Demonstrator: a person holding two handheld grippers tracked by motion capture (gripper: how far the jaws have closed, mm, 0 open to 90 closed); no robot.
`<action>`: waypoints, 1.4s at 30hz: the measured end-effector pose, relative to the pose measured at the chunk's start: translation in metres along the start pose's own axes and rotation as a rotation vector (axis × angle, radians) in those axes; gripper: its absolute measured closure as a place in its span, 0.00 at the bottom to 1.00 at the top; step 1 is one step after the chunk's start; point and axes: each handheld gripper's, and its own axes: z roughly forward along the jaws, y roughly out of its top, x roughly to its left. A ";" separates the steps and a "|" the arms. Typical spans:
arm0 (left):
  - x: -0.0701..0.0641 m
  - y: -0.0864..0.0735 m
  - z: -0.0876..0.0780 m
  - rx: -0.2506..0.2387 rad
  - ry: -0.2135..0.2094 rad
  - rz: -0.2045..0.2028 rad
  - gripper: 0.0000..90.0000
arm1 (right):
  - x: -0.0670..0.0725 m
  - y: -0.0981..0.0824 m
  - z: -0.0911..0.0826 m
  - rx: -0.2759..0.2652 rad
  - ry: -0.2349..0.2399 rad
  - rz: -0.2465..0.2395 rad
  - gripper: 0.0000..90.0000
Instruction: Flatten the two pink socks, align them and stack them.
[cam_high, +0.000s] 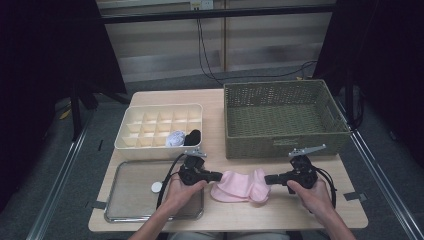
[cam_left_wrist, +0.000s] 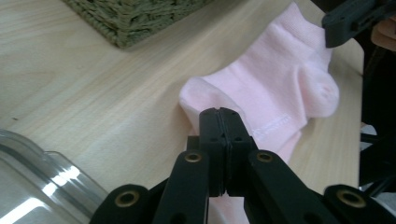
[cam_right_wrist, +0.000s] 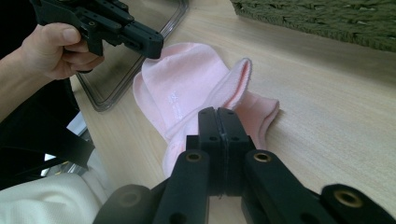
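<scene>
Slippage is the main risk: your left gripper (cam_high: 218, 176) and right gripper (cam_high: 268, 179) each clamp only an edge of the pink sock (cam_high: 240, 186) at lower centre. Uneven pulling could tear one end free.

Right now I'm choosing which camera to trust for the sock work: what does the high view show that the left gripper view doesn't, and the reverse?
High view alone: the divided organiser box with a white and a black bundle, the whole wicker basket, and both forearms.

Left gripper view alone: its shut left gripper up close at the sock's edge, and the sock's faint lettering.

Both: the pink sock on the table, the metal tray, the right gripper at the sock's far end.
</scene>
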 end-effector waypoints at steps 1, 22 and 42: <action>-0.001 0.000 -0.002 -0.004 0.002 0.002 0.99 | 0.000 0.000 -0.001 -0.002 -0.002 -0.004 1.00; -0.015 -0.018 -0.012 0.026 0.030 0.011 0.98 | -0.013 0.004 0.005 0.084 -0.051 -0.002 1.00; -0.013 -0.011 -0.012 0.011 0.020 0.026 1.00 | -0.011 0.004 0.004 0.075 -0.044 -0.021 1.00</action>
